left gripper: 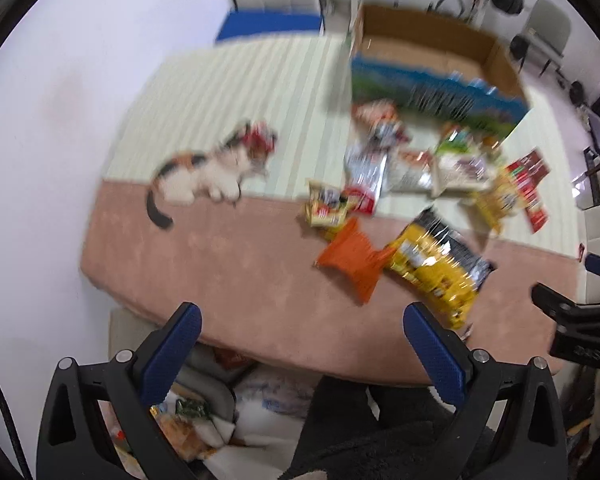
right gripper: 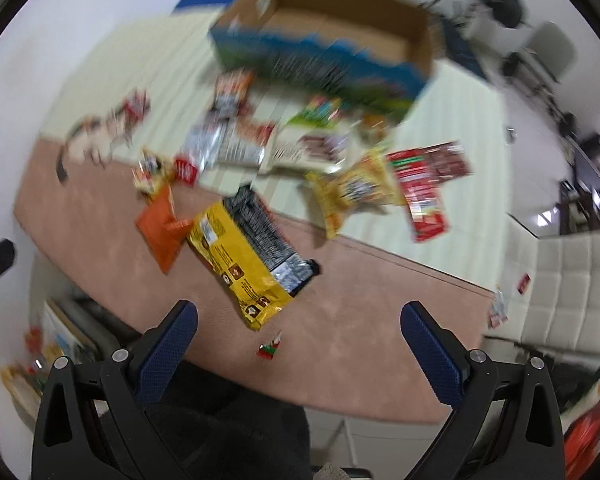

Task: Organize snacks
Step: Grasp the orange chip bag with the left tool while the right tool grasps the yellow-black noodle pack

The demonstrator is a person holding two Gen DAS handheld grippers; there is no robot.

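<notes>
Both the left tool point(left gripper: 300, 344) and right tool point(right gripper: 298, 340) gape wide, holding nothing, above the pink counter point(right gripper: 360, 340). Blurred snack packets, including a yellow-and-black bag point(right gripper: 248, 248), lie scattered before an open cardboard box point(right gripper: 328, 40).

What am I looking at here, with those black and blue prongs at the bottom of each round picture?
Those prongs are the jaws of two hand-held grippers; a person holds one in each hand, so there is no robot arm. Each gripper carries a wide-angle camera looking out along its jaws, which makes the pictures round and bent. One picture comes from the left gripper, the other from the right gripper. Both stand open and hold nothing. Below them is a table with scattered snacks: a yellow bag, an orange packet, a red box and others too blurred to name. Behind stands an open cardboard box. A printed cat decorates the tablecloth.
</notes>
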